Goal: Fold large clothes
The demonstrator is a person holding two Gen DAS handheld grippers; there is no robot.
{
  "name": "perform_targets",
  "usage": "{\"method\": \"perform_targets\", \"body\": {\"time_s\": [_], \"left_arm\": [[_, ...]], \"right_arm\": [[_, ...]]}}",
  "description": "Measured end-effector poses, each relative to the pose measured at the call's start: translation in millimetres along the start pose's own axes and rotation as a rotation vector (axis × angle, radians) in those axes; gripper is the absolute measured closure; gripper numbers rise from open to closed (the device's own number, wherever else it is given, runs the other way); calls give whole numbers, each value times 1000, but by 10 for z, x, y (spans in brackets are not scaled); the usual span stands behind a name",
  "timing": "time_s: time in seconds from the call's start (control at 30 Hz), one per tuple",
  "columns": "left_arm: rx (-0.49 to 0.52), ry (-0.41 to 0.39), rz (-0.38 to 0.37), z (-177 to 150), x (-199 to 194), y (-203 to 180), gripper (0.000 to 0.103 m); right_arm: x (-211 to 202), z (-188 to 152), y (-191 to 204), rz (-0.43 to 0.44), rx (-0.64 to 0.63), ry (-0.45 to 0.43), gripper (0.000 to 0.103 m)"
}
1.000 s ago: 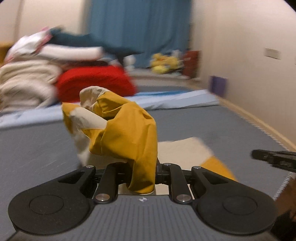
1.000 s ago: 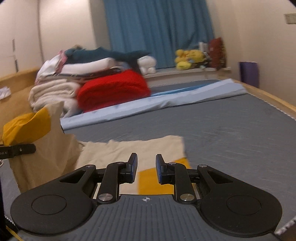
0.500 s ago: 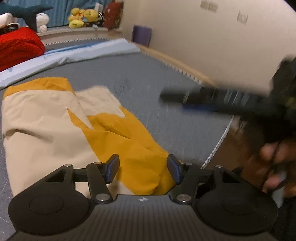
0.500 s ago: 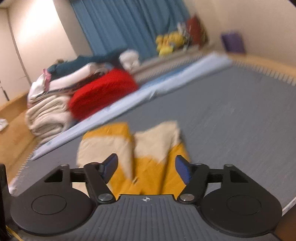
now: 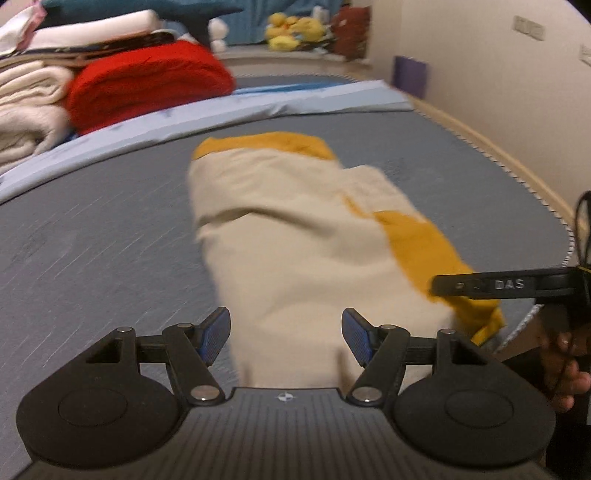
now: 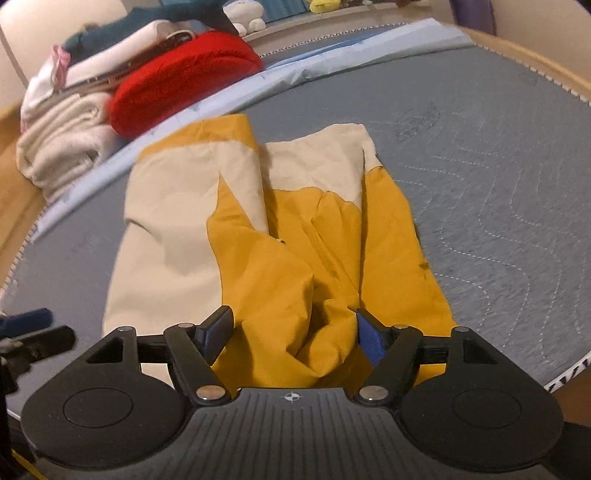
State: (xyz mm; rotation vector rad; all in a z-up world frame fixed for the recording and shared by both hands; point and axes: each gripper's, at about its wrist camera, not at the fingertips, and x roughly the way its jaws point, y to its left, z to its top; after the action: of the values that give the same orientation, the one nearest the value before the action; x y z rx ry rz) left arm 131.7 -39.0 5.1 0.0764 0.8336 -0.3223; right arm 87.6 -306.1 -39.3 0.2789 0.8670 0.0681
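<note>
A yellow and cream garment (image 5: 295, 236) lies folded lengthwise on the grey mattress (image 5: 92, 240), its near end close to the front edge. My left gripper (image 5: 286, 334) is open and empty above the cream near end. My right gripper (image 6: 293, 332) is open and empty above the bunched yellow part of the garment (image 6: 295, 266). The right gripper also shows in the left wrist view (image 5: 498, 286), a finger over the garment's yellow right corner. The left gripper shows at the left edge of the right wrist view (image 6: 33, 332).
A pile of folded cream, white and red textiles (image 5: 92, 77) sits at the back left on a light blue sheet (image 5: 258, 107). Plush toys (image 5: 291, 31) line the far sill. A wooden bed rim (image 5: 498, 155) and wall run along the right.
The left gripper let go of the lifted yellow cloth and opened. The garment now lies flat on the mattress. The right gripper opened too. Both grippers now hover over its near end.
</note>
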Motion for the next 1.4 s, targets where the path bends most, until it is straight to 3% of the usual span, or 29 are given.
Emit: {"method": "perform_targets", "body": {"time_s": [0.1, 0.2, 0.27, 0.37, 0.47, 0.53, 0.67, 0.77, 0.83, 0.9, 0.97, 1.13, 1.23, 1.3, 1.4], "left_arm": [[12, 18, 27, -31, -50, 67, 31], [18, 19, 29, -74, -93, 98, 31], [14, 17, 24, -74, -100, 116, 31], [12, 15, 21, -89, -108, 113, 31], [-6, 1, 6, -91, -96, 134, 31], [-21, -14, -2, -122, -71, 170, 31], [-92, -43, -3, -147, -11, 272, 31], [-138, -111, -32, -75, -66, 313, 31], [-164, -137, -59, -33, -80, 324, 31], [-180, -130, -99, 10, -46, 307, 31], [-174, -94, -118, 34, 44, 236, 31], [-130, -25, -160, 66, 214, 50, 31], [-9, 198, -106, -113, 604, -104, 28], [-13, 301, -75, -219, 758, -121, 28], [-8, 278, -93, -149, 641, -95, 28]], "right_arm": [[22, -36, 28, -36, -27, -4, 35], [25, -64, 65, -77, -75, -7, 48], [18, -73, 81, -81, -104, -11, 69], [-20, -99, 154, -68, -166, -23, 88], [-96, -109, 253, -60, -246, -60, 95], [-232, -82, 286, -32, -274, -135, 97], [-786, 20, 288, 72, -300, -393, 98], [-1068, -29, 231, 31, -349, -527, 99], [-1022, -2, 76, -31, -325, -485, 99], [-705, 63, -188, -85, -261, -282, 99], [-428, 44, -410, -140, -199, -138, 99], [-357, 27, -516, -180, -241, -125, 101], [-293, 21, -562, -204, -216, -82, 102], [-172, 6, -570, -225, -201, -12, 103], [-84, -27, -548, -231, -203, 33, 103]]}}
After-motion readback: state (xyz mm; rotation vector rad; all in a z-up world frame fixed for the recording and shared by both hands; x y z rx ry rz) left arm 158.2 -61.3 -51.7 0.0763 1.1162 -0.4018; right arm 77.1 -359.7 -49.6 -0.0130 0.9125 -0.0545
